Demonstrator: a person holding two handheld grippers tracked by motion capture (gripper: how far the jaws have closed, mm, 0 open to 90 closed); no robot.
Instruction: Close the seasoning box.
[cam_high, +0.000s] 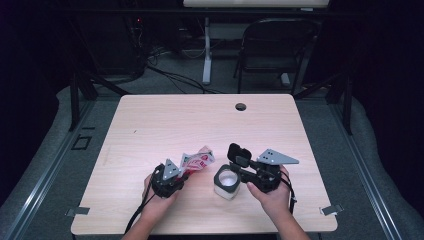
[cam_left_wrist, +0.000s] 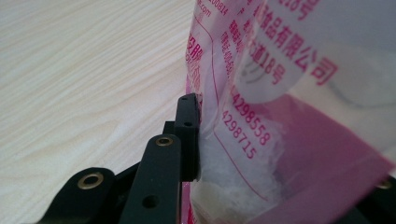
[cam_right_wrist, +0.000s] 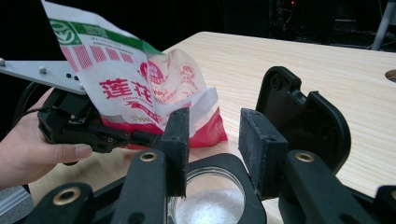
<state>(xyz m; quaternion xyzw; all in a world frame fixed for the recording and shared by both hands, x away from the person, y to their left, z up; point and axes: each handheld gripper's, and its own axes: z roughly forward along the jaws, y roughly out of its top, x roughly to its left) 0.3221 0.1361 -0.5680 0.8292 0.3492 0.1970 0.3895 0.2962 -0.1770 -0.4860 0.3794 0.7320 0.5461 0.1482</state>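
At the lower centre of the high view, a person's left gripper (cam_high: 176, 176) pinches a soft plastic bag (cam_high: 197, 161) printed in pink, red and white with a green band at its top, while the right gripper (cam_high: 246, 167) stands over a small jar (cam_high: 226, 183) with a black collar. In the left gripper view the bag (cam_left_wrist: 280, 116) takes up the right half of the frame: clear film with magenta lettering, white granules packed in its lower part, and a black jaw pad pressed flat against its side. The opposite jaw is hidden behind the film at lower right.

The bag's long axis runs from the left gripper up and to the right in the high view, its free end leaning towards the jar without touching it. In the right gripper view the bag (cam_right_wrist: 144, 93) stands upper left, crumpled, and the jar (cam_right_wrist: 212, 198) sits at the bottom centre, mouth up, white granules inside. The right gripper (cam_right_wrist: 215, 140) has its jaws spread, one pad on each side above the jar's mouth; whether they touch the rim cannot be told. A black hinged lid (cam_right_wrist: 303, 116) stands up behind the right jaw.

The wooden table (cam_high: 165, 120) lies bare beyond both hands to its far edge; the near edge is close below the wrists.
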